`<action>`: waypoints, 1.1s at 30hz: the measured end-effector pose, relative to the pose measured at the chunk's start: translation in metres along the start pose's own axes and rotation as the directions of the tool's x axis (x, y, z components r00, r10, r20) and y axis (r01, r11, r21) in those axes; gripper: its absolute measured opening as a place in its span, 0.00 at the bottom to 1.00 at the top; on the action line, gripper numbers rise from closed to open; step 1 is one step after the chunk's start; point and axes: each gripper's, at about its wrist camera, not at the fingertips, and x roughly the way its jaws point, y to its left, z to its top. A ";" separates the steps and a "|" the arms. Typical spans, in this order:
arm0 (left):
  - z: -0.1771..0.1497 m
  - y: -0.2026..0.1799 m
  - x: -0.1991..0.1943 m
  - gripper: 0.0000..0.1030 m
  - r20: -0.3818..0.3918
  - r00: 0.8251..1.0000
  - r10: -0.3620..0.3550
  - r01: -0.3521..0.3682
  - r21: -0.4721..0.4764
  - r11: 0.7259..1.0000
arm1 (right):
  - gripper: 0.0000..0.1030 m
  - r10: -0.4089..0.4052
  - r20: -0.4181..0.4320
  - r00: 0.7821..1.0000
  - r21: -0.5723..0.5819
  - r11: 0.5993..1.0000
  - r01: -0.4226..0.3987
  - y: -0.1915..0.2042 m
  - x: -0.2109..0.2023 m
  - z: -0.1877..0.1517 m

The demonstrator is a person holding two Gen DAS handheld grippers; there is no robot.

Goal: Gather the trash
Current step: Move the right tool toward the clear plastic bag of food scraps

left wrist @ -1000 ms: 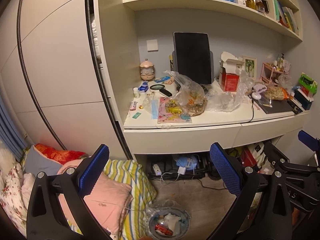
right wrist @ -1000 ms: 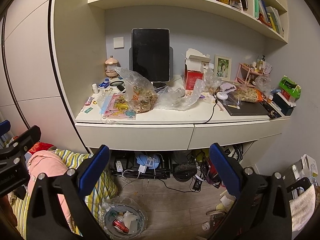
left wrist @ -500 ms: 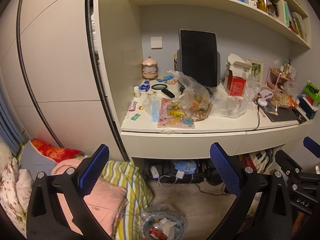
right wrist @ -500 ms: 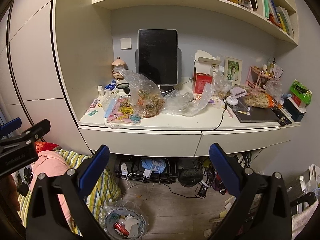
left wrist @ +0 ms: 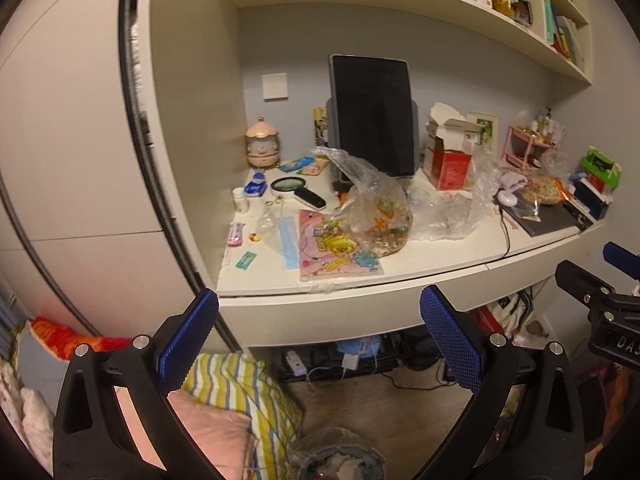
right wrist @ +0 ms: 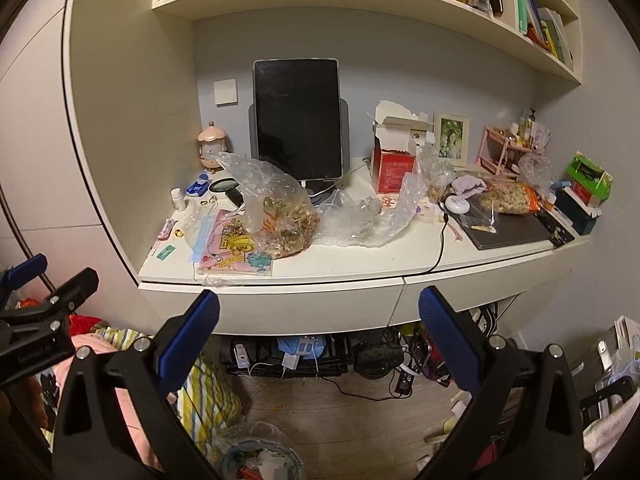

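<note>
Both grippers have drawn nearer the desk (right wrist: 360,268), which fills more of each view than before, the left gripper (left wrist: 318,344) and right gripper (right wrist: 319,342) spread wide and empty, short of the clear plastic trash bag (right wrist: 276,216) resting on the desktop.

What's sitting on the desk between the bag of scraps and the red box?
A crumpled empty clear plastic bag lies between the bag of scraps and the red box, clearest in the right wrist view.
</note>
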 end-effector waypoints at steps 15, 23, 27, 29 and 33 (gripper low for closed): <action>0.028 0.002 0.093 0.95 -0.036 0.998 -0.057 0.058 0.031 0.998 | 0.94 0.046 -0.048 0.998 -0.043 0.998 -0.048 0.018 0.081 0.044; 0.042 -0.011 0.153 0.95 -0.034 0.999 -0.011 0.012 0.016 1.000 | 0.94 0.172 -0.051 0.984 -0.126 0.976 -0.177 0.022 0.173 0.090; 0.051 -0.010 0.190 0.95 -0.057 0.998 -0.014 0.011 -0.041 0.999 | 0.94 0.203 -0.072 0.977 -0.145 0.967 -0.211 0.029 0.212 0.105; 0.052 -0.009 0.204 0.95 -0.055 0.999 -0.002 0.000 -0.045 0.999 | 0.94 0.213 -0.083 0.974 -0.150 0.963 -0.223 0.033 0.232 0.111; 0.057 -0.012 0.231 0.95 -0.045 0.999 0.012 -0.013 -0.022 1.000 | 0.94 0.216 -0.117 0.969 -0.159 0.959 -0.233 0.041 0.269 0.117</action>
